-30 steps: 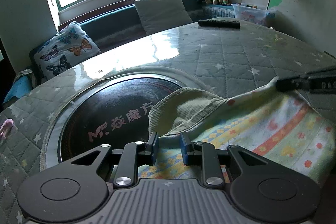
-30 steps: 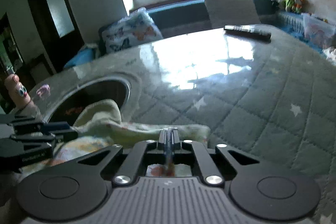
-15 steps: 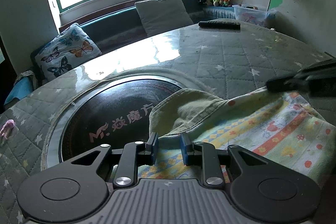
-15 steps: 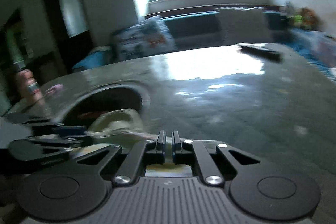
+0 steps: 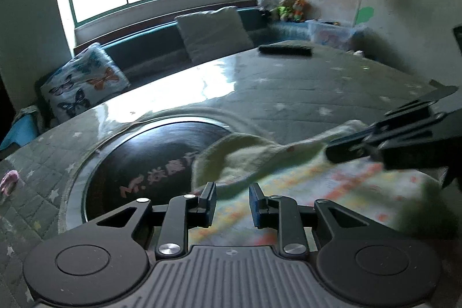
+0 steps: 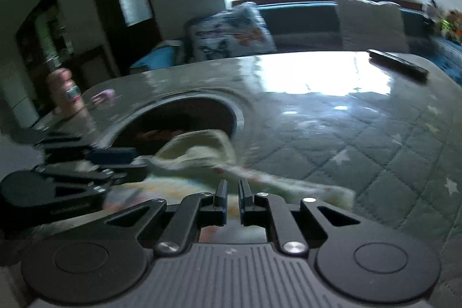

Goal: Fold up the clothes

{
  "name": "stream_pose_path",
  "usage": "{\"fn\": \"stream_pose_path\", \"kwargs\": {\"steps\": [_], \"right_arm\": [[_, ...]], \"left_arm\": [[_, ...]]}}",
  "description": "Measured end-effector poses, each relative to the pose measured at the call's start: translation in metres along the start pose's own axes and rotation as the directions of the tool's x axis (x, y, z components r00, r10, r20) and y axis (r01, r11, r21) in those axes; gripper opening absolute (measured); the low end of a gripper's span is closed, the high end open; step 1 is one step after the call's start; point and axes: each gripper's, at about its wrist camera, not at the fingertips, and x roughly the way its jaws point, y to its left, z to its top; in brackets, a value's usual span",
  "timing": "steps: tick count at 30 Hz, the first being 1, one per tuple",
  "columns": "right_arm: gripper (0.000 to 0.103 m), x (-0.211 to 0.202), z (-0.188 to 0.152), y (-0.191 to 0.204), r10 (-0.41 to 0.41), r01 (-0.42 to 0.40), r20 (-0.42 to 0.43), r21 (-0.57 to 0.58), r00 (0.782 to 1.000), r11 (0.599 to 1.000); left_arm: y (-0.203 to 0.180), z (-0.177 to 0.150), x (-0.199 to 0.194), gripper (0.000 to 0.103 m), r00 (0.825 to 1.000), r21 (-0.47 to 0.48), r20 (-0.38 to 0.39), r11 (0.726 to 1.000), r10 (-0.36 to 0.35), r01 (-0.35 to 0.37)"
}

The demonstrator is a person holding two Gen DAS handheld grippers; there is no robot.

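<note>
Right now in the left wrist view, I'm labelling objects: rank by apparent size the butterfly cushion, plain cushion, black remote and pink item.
1. Butterfly cushion and plain cushion: look alike, unranked.
2. Black remote.
3. Pink item.

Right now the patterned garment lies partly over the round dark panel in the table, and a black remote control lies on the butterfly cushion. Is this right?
Not fully. The remote control lies on the table, at its far edge, not on the butterfly cushion; the left wrist view shows it. The garment does lie partly over the dark panel.
</note>
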Motion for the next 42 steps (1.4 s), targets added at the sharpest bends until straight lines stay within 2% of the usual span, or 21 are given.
{"fn": "stream_pose_path", "kwargs": {"steps": [4,11,19,31,42], "right_arm": [[0.009,-0.007,-0.010,0.022,0.050,-0.051,-0.013,-0.073,0.999,0.996],[0.009,-0.009,-0.030,0.047,0.057,-0.062,-0.035,-0.159,0.998,0.985],[0.009,-0.030,-0.058,0.065,0.048,-0.052,-0.022,-0.245,0.999,0.968],[0.009,-0.048,-0.075,0.065,0.062,-0.060,0.000,-0.207,0.998,0.976],[0.009,-0.062,-0.077,0.043,0.029,-0.027,0.025,-0.094,0.999,0.995]], "left_arm": [[-0.014,-0.009,-0.016,0.027,0.999,0.023,0.027,0.999,-0.042,0.042],[-0.028,-0.032,-0.026,0.027,0.998,0.042,0.016,0.997,-0.067,0.066],[-0.037,-0.047,-0.032,0.027,0.999,0.049,0.023,0.998,-0.037,0.036],[-0.042,-0.062,-0.046,0.027,0.999,0.032,0.051,0.999,-0.007,0.006],[-0.041,-0.065,-0.049,0.028,0.999,0.016,0.050,1.000,-0.002,0.001]]}}
